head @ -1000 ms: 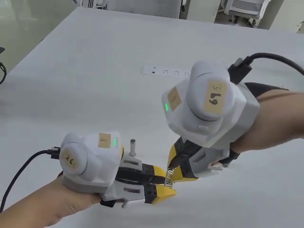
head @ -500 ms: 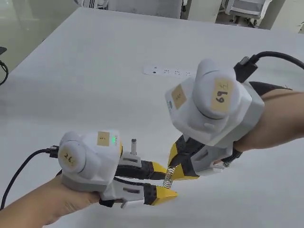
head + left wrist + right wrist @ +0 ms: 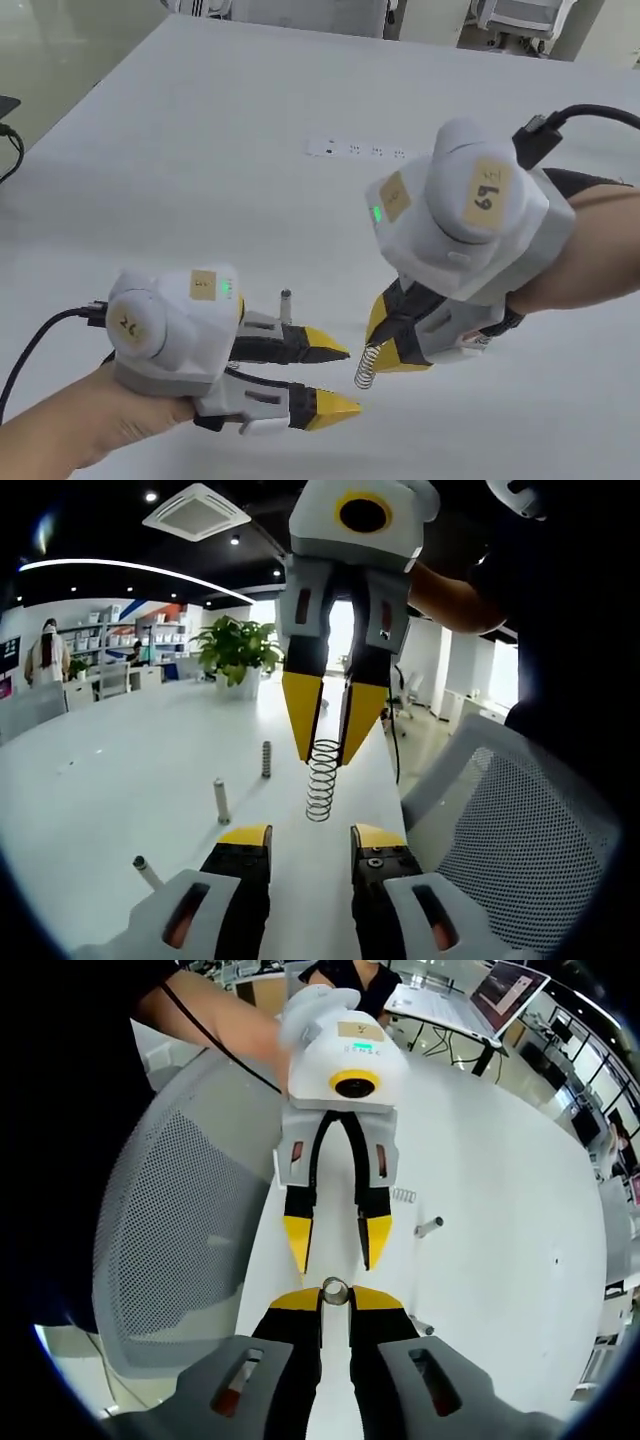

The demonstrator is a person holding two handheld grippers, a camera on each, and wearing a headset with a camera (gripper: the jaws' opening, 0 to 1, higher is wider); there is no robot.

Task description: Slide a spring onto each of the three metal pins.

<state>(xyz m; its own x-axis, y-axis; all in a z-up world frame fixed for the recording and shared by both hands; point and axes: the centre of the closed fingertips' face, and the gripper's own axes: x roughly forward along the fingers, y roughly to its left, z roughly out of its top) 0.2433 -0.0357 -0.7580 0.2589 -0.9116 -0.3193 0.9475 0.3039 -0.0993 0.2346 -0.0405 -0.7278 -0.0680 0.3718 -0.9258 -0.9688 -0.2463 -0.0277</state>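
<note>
My right gripper (image 3: 385,352) is shut on the top end of a small steel spring (image 3: 366,366), which hangs free below its yellow fingertips. In the left gripper view the same spring (image 3: 322,780) dangles from the right gripper (image 3: 326,742), just ahead of my left gripper (image 3: 310,837), whose jaws stand open and empty. The right gripper view looks down the spring (image 3: 335,1290) end-on. Three metal pins stand on the table: the far pin (image 3: 266,759) looks ribbed, as if it carries a spring, while the middle pin (image 3: 221,800) and the near pin (image 3: 145,870) are bare. One pin (image 3: 286,305) rises behind my left gripper (image 3: 338,378).
A loose spring (image 3: 403,1196) lies on the white table (image 3: 200,150) beside a pin (image 3: 428,1227). A white power strip (image 3: 360,151) lies farther back. A mesh office chair (image 3: 520,820) stands at the table's edge.
My left gripper has drawn back to the left with its jaws wide apart, away from the spring. The right gripper has shifted slightly right with the spring in it.
</note>
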